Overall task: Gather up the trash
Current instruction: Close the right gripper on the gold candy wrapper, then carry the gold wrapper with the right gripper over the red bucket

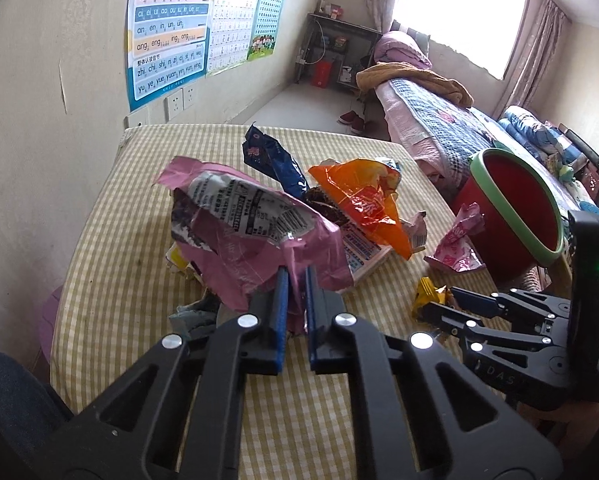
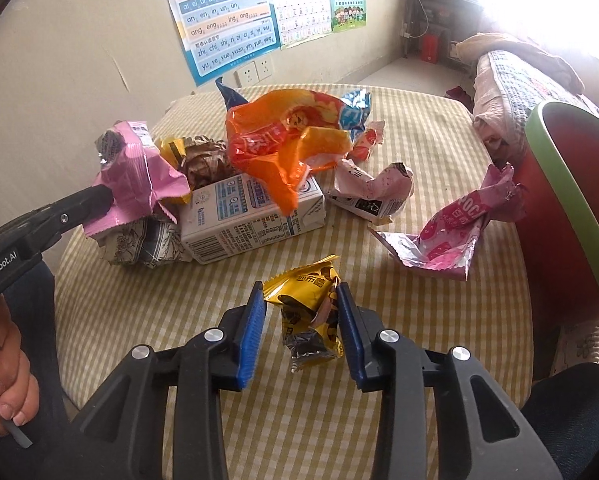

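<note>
A pile of trash lies on a table with a yellow checked cloth [image 1: 139, 208]. My left gripper [image 1: 296, 280] is shut on a pink snack wrapper [image 1: 243, 236], which also shows in the right wrist view [image 2: 135, 184]. My right gripper [image 2: 301, 300] has its jaws on either side of a small yellow wrapper [image 2: 311, 304], touching it or nearly so; it also shows in the left wrist view [image 1: 429, 300]. An orange bag [image 2: 287, 136], a white milk carton [image 2: 251, 220], a blue wrapper [image 1: 275, 156] and a pink foil wrapper [image 2: 455, 232] lie around.
A red bin with a green rim [image 1: 515, 200] stands off the table's right edge, also in the right wrist view [image 2: 571, 184]. A wall with posters [image 1: 167, 28] is on the left. A bed [image 1: 439, 120] lies beyond.
</note>
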A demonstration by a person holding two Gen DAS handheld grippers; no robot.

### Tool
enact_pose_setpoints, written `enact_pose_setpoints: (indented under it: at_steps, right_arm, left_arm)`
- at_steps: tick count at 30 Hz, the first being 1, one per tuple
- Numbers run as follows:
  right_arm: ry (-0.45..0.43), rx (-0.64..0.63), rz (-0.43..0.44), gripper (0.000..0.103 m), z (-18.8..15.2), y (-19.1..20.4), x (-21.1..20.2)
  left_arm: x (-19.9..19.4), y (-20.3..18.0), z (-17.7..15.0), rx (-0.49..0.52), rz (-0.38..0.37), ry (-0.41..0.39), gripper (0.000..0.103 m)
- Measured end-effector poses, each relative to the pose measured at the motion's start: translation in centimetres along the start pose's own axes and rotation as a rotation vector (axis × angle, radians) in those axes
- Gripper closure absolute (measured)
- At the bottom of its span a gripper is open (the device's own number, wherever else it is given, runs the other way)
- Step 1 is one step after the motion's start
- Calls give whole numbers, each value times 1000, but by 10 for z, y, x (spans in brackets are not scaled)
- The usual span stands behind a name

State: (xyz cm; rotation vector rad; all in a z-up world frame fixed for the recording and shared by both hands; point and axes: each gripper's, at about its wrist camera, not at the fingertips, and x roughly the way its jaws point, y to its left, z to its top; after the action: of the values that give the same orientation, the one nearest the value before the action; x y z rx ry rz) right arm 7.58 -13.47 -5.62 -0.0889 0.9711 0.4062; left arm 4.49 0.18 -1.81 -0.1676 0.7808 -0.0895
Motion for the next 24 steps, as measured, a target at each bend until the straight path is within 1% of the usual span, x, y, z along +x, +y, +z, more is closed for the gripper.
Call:
enact_pose_setpoints:
  at_steps: [7, 17, 24]
  right_arm:
    - [-57, 6, 21, 69, 2, 3, -21]
    - [-153, 18, 47, 69, 4, 4, -57]
    - [-201, 31, 57, 69, 5, -3, -74]
  left_arm:
    - [-20, -16, -4, 57, -12, -33, 100]
    - [-48, -23, -2, 33, -15, -58, 100]
    - [-61, -29, 3, 15, -20, -60, 100]
